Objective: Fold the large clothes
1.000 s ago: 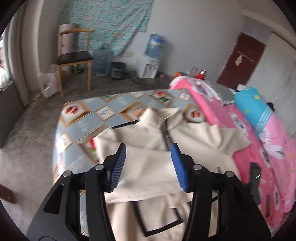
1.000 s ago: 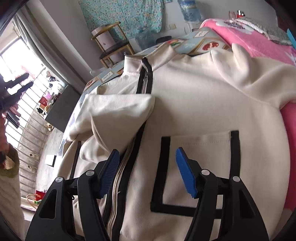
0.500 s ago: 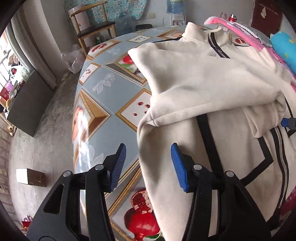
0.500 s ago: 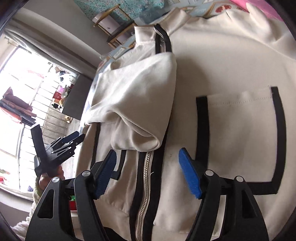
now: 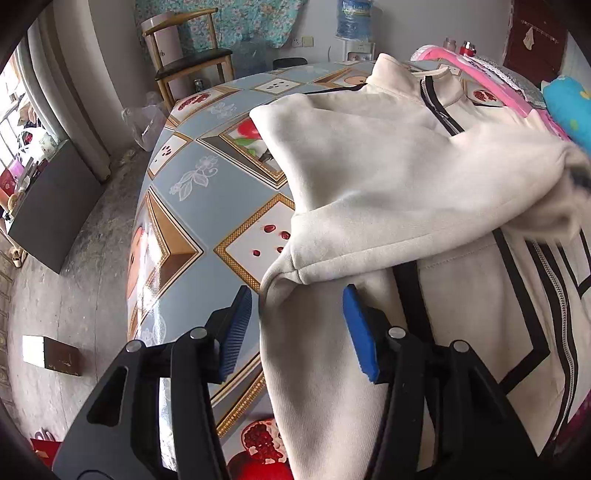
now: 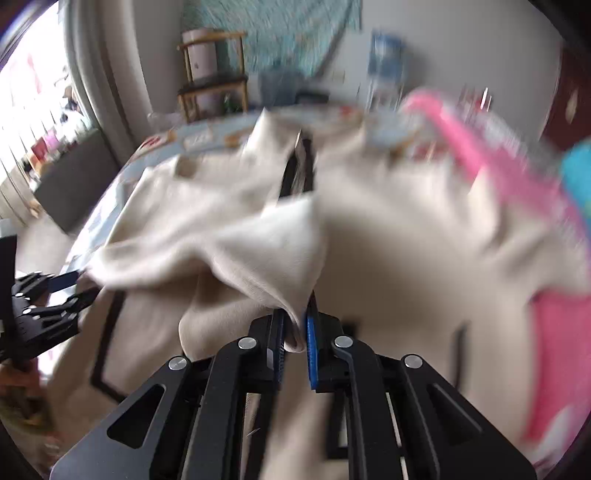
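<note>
Right wrist view, blurred: right gripper (image 6: 294, 332) is clamped on the cuff end of a cream sleeve (image 6: 266, 243), blue pads pinching the fabric between them, sleeve lifted off the body of the jacket (image 6: 406, 258). Jacket lies front up on the patterned table (image 5: 207, 192), collar at the far end, hem toward the camera, so its long axis runs away from both tools along the zipper (image 5: 439, 114). Left wrist view: left gripper (image 5: 297, 325) is spread wide and holds nothing, its pads straddling the near left edge of the jacket where the sleeve fold (image 5: 295, 266) meets the side seam; one pad is over bare table, the other over cloth, whether they touch the cloth can't be told. Key relation: the held sleeve stretches across the chest from the right tool toward the left one, and the left tool (image 6: 48, 295) shows at the far left of the right view, just beside the sleeve's shoulder end. Left tool is the nearer one to that fold edge, right tool the nearer one to the cuff. My guess is a sleeve fold in progress, early in the task, body not yet folded. Counts: one jacket, one sleeve seen lifted, second sleeve trails off toward the pink bedding (image 5: 517, 96), two black-edged pockets, two grippers, one table, one chair (image 5: 188, 59) behind, one water jug (image 5: 349, 18).
</note>
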`<state>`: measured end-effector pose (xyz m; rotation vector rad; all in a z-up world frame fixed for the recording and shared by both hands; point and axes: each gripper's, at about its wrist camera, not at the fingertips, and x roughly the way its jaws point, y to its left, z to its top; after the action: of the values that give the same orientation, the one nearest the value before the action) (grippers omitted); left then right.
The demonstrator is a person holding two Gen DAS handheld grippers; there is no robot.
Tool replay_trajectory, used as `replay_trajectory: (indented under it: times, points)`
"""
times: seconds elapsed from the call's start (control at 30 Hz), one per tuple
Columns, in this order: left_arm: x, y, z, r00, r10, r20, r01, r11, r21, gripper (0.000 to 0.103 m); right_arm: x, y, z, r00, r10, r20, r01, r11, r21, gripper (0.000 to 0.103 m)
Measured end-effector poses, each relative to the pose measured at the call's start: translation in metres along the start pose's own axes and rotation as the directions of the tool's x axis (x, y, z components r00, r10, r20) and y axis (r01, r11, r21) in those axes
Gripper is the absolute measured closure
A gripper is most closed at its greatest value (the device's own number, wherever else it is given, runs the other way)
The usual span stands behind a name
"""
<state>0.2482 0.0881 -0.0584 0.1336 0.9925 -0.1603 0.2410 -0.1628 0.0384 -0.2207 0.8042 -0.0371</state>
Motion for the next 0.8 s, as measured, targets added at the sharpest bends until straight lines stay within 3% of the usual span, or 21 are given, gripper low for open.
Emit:
replay_trajectory:
  times: [0.1, 0.17, 0.27, 0.3, 0.33, 0.43, 0.47, 0.53, 0.57, 0.63, 0.7, 0.8]
  points:
    - [0.0, 0.001, 0.0, 1.0, 0.005, -0.001, -0.005, 1.0, -0.008, 0.053, -0.027, 0.02, 0.027, 0.986, -0.107, 0.132, 0.126, 0.982, -0.144, 0.093]
    - [0.0, 0.002, -0.001, 1.0, 0.011, -0.004, -0.011, 1.0, -0.014, 0.053, -0.037, 0.039, 0.03, 0.977, -0.116, 0.177, 0.155, 0.961, -0.228, 0.093]
    - [0.0, 0.002, -0.001, 1.0, 0.019, -0.007, -0.019, 1.0, -0.016, 0.053, -0.034, 0.071, 0.01, 0.995, 0.009, 0.098, 0.025, 0.941, -0.337, 0.092]
    - [0.0, 0.003, 0.0, 1.0, 0.02, -0.008, -0.02, 1.0, -0.017, 0.053, -0.029, 0.077, -0.001, 0.996, 0.079, 0.031, -0.064, 0.937, -0.345, 0.09]
    - [0.0, 0.003, 0.0, 1.0, 0.022, -0.009, -0.022, 1.0, -0.016, 0.053, -0.021, 0.081, -0.017, 0.984, 0.168, -0.054, -0.176, 0.928, -0.328, 0.087]
    - [0.0, 0.003, 0.0, 1.0, 0.026, -0.011, -0.027, 1.0, -0.012, 0.053, -0.011, 0.075, -0.043, 0.924, 0.336, -0.18, -0.371, 0.902, -0.222, 0.079]
    - [0.0, 0.003, 0.0, 1.0, 0.025, -0.011, -0.026, 1.0, -0.013, 0.053, -0.008, 0.065, -0.051, 0.882, 0.419, -0.219, -0.453, 0.88, -0.142, 0.073]
    - [0.0, 0.004, -0.001, 1.0, 0.024, -0.014, -0.025, 1.0, -0.011, 0.053, -0.01, 0.046, -0.061, 0.817, 0.526, -0.237, -0.546, 0.838, -0.02, 0.059]
    - [0.0, 0.004, -0.001, 1.0, 0.023, -0.016, -0.023, 1.0, -0.01, 0.053, -0.009, 0.031, -0.066, 0.772, 0.591, -0.235, -0.595, 0.802, 0.063, 0.056]
    - [-0.002, 0.005, -0.001, 1.0, 0.018, -0.015, -0.018, 1.0, -0.01, 0.053, -0.009, 0.013, -0.07, 0.719, 0.661, -0.214, -0.641, 0.75, 0.163, 0.049]
    - [-0.009, 0.007, -0.002, 1.0, 0.004, -0.003, -0.004, 1.0, -0.009, 0.053, -0.007, -0.014, -0.074, 0.679, 0.713, -0.175, -0.664, 0.698, 0.268, 0.045]
    - [-0.025, 0.01, -0.003, 1.0, -0.008, 0.026, 0.008, 1.0, -0.004, 0.053, -0.002, -0.045, -0.079, 0.665, 0.736, -0.128, -0.657, 0.657, 0.369, 0.044]
